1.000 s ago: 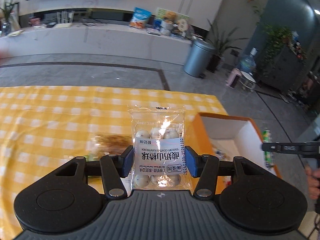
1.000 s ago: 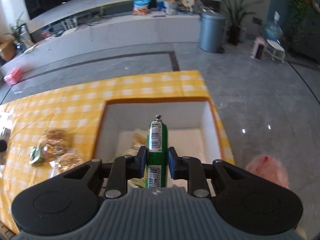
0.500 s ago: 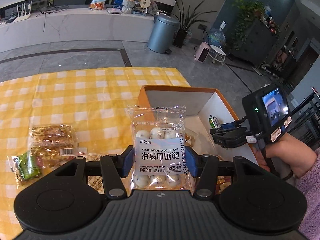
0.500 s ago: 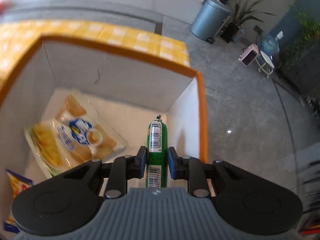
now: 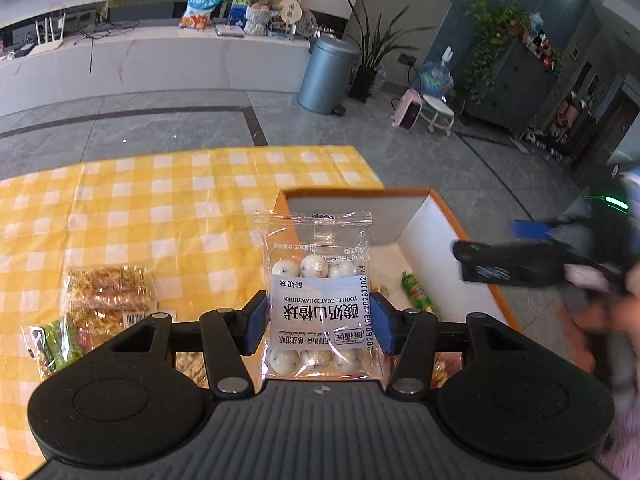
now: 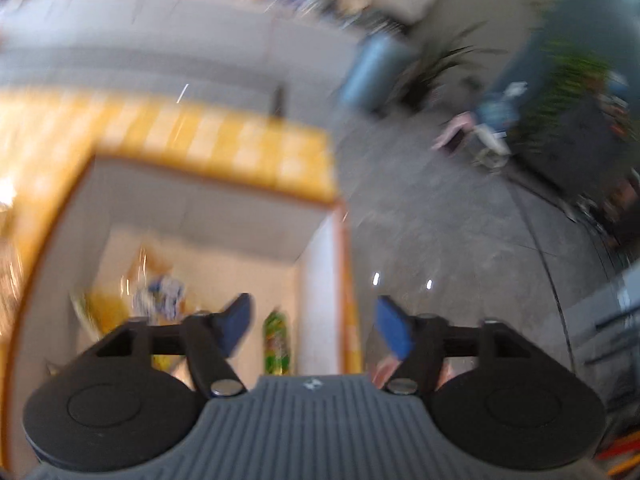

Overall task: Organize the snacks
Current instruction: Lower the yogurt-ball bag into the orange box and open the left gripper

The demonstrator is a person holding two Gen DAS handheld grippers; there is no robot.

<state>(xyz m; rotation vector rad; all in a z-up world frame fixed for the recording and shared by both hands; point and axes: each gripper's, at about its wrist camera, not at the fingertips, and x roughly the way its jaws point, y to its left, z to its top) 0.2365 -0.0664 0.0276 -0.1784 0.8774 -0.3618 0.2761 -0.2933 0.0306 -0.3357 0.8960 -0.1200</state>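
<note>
Where yellow checked cloth (image 5: 160, 208) ends, grey tiled floor (image 5: 440, 168) begins.

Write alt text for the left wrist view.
The left gripper holds a clear bag of yogurt-coated hawthorn balls above a yellow checked tablecloth, beside an orange-rimmed box. The blurred right gripper is over the box.

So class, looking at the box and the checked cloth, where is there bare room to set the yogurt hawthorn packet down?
Bare floor shows in the box between the yellow snack bag and the green sausage by the right wall. The checked cloth is free beyond the cracker packets; the near-left corner is crowded.
</note>
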